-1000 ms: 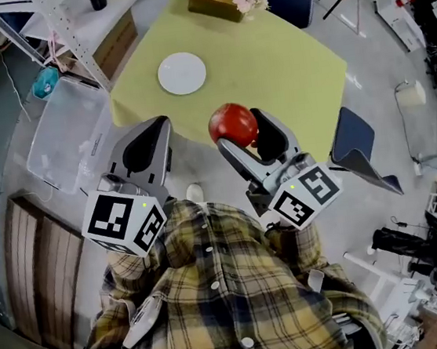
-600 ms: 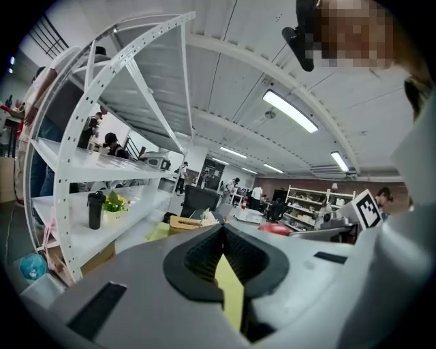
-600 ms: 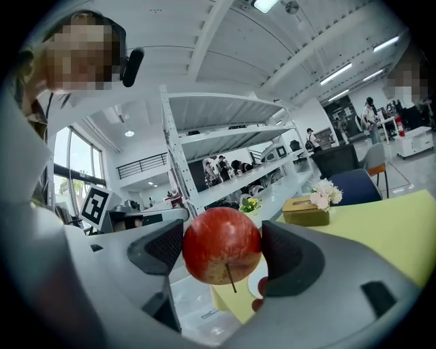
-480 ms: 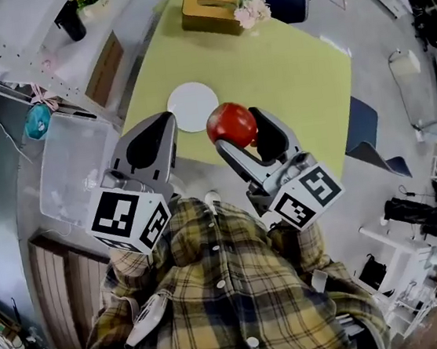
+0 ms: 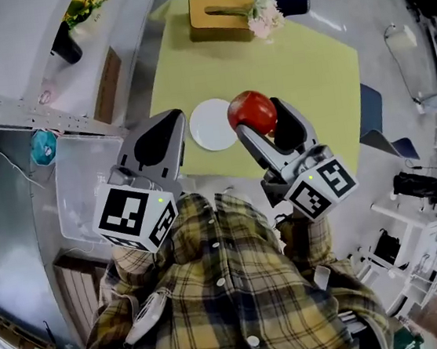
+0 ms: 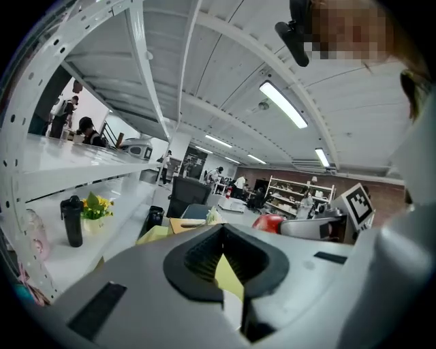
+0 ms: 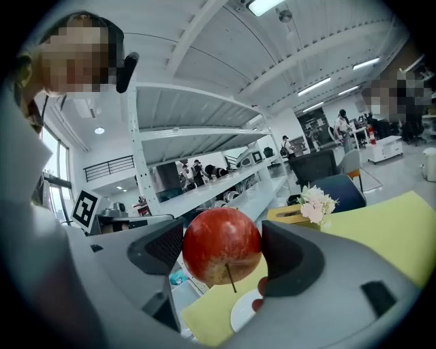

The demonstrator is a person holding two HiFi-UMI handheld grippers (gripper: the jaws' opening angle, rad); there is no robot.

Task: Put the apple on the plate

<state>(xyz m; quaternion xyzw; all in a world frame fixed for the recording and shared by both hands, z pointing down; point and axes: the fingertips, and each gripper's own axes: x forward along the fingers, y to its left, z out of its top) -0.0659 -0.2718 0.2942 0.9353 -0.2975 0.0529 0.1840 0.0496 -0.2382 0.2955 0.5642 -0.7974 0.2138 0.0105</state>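
My right gripper (image 5: 264, 123) pinches the round red apple (image 5: 250, 111) between its jaws, up in the air over the yellow-green table (image 5: 309, 72), just right of the round white plate (image 5: 209, 125). My left gripper (image 5: 165, 127) hangs empty, jaws pressed together.

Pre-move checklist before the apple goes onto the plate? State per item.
1. Apple clamped in right gripper: ok.
2. Plate bare where it shows: ok.
3. Apple centred over plate: cannot tell; the head view shows it at the plate's right edge, height unclear.
4. Left gripper shut, empty, left of the plate: ok.
5. Tissue box and flowers far from the plate, at the far edge of the table: ok.
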